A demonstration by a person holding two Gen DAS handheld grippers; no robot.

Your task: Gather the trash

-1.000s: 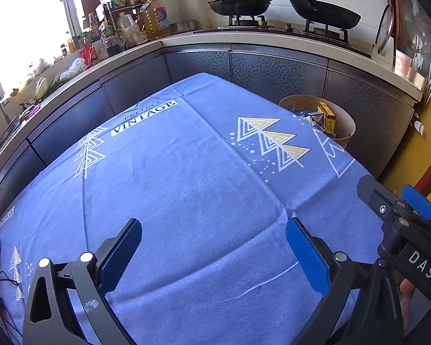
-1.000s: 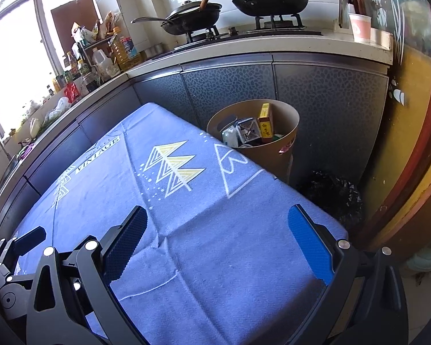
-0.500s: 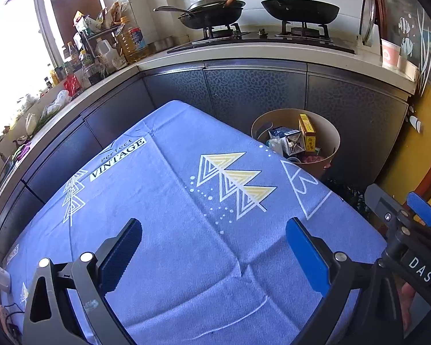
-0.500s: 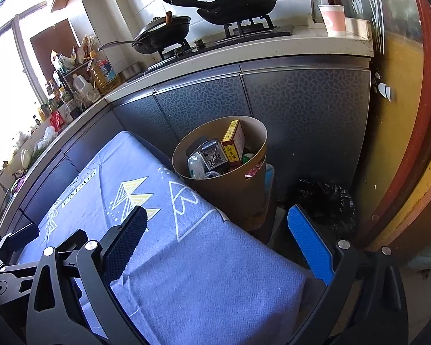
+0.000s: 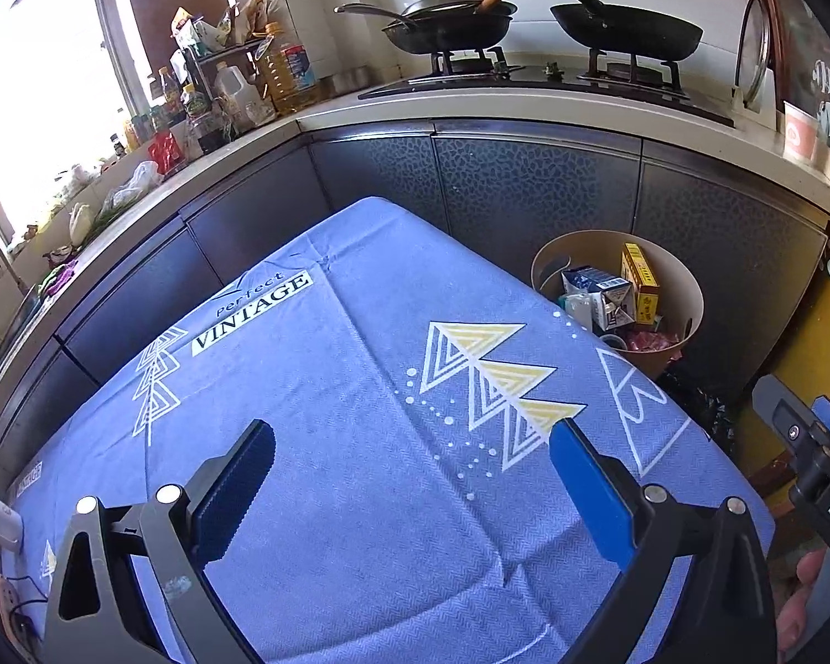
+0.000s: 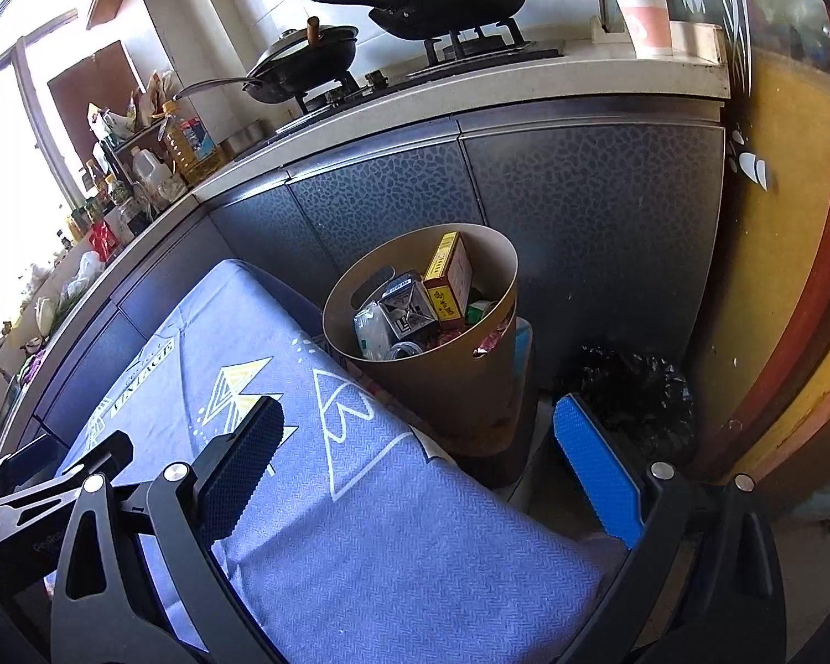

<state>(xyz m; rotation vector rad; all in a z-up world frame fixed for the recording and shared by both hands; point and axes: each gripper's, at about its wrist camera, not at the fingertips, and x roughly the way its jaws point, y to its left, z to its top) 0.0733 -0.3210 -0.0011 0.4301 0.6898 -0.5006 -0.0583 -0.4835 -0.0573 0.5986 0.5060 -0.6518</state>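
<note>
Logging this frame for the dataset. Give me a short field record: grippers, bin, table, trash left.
left gripper: open, empty, above the blue tablecloth
right gripper: open, empty, at the table corner nearest the bin
trash bin: tan, on the floor between table and cabinets, upright
bin contents: yellow box, crumpled carton, other wrappers
trash left on table: none visible on the cloth
beside bin: black bag on the floor
stove: two dark pans
</note>
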